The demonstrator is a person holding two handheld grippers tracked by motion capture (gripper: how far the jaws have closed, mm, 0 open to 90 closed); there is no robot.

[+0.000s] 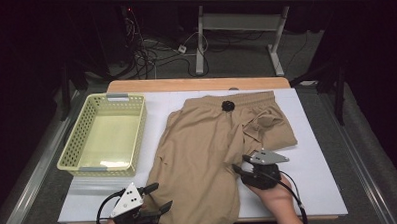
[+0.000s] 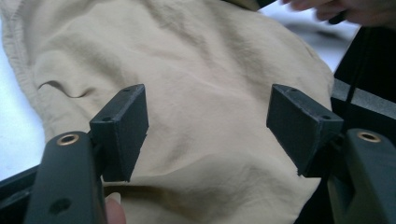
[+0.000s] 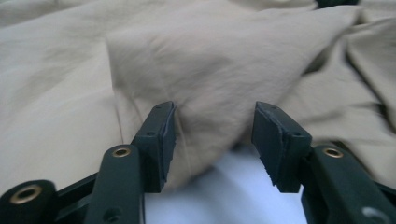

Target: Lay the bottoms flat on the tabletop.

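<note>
Lying across the white table (image 1: 314, 178), the tan shorts (image 1: 208, 151) reach between both open tongs, left (image 2: 208, 128) and right (image 3: 212, 140).

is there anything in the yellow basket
No, the yellow basket in the high view shows only its bare bottom, with the tan shorts lying beside it.

white table top (image 1: 314, 178) with a wooden far edge. lying on it: tan shorts (image 1: 208, 156) spread between both grippers and beyond them, a yellow basket (image 1: 72, 146) beyond the left gripper (image 1: 157, 196), left of the shorts.
</note>
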